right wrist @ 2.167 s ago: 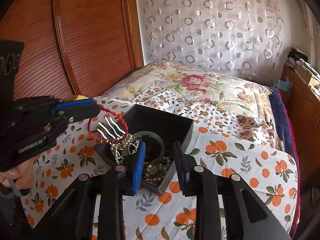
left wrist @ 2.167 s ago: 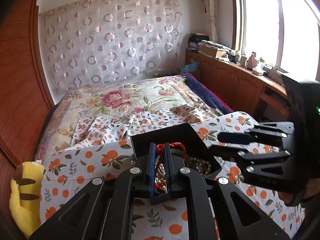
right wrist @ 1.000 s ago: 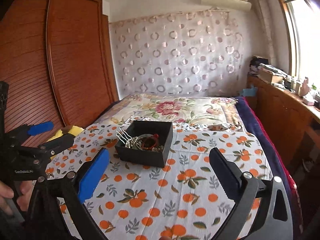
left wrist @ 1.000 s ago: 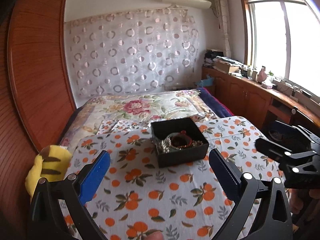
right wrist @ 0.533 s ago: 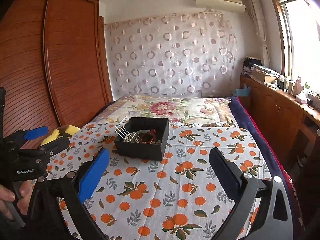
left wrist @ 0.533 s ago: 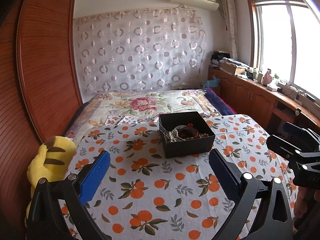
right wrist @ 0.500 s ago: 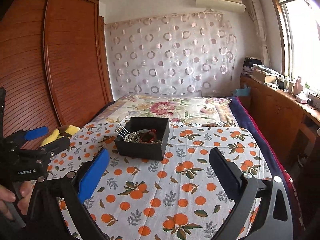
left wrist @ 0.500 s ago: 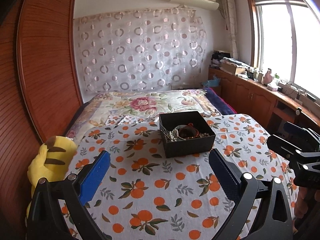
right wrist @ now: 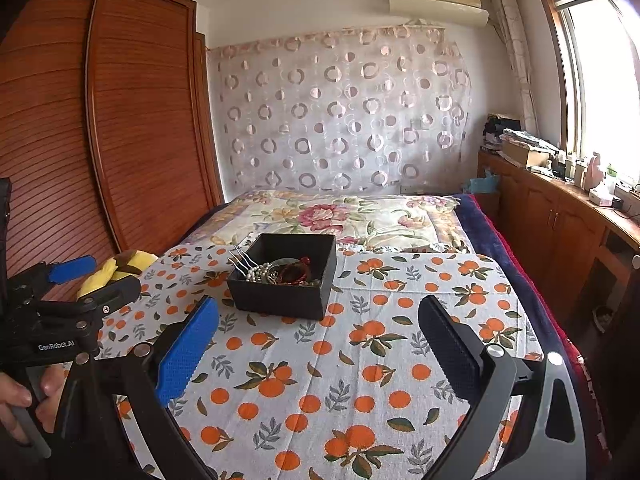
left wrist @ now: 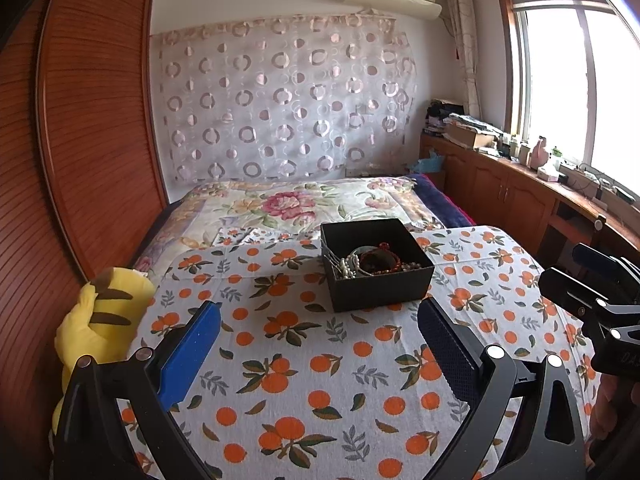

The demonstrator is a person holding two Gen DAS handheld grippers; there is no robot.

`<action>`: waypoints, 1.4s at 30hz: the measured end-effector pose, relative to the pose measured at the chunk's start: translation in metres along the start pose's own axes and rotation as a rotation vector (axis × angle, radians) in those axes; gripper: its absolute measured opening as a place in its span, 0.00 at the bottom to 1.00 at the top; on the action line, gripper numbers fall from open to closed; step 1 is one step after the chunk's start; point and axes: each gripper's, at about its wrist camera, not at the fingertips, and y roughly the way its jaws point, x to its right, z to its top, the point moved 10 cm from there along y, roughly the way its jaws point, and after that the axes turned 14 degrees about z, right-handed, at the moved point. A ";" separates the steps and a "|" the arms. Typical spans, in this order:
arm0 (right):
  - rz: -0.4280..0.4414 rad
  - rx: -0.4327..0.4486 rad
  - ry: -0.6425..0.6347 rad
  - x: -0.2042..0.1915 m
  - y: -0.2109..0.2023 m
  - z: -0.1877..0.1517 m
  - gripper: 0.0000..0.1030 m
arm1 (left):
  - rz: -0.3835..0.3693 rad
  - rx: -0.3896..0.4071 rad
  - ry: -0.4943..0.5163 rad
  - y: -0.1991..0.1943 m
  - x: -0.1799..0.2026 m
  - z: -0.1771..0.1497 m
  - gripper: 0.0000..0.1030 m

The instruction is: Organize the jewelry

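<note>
Black jaws of left gripper (left wrist: 318, 326) and right gripper (right wrist: 318, 322) gape wide, seemingly empty, near the jewelry box (left wrist: 376, 265).

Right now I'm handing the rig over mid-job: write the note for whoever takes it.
Left gripper: open, holding nothing, pulled back from the box.
Right gripper: open, holding nothing, also pulled back.
Black box: on the orange-print cloth on the bed, ahead of both grippers.
Jewelry: piled in the box, pearls, red cord and beads tangled together; silver hairpin prongs stick up over the box's left rim.
Done: no loose pieces visible on the cloth.
Left: probably nothing, unless the hairpin should sit lower or the pile needs sorting.
</note>
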 end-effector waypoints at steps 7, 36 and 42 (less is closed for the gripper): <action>-0.004 0.001 0.002 0.000 0.000 0.000 0.97 | 0.001 0.002 0.000 -0.001 0.000 0.000 0.93; -0.003 0.000 0.001 0.000 0.000 0.000 0.97 | 0.002 0.018 0.001 -0.008 -0.003 0.001 0.93; -0.003 0.001 0.002 0.000 0.000 -0.001 0.97 | 0.002 0.021 0.001 -0.009 -0.003 0.002 0.93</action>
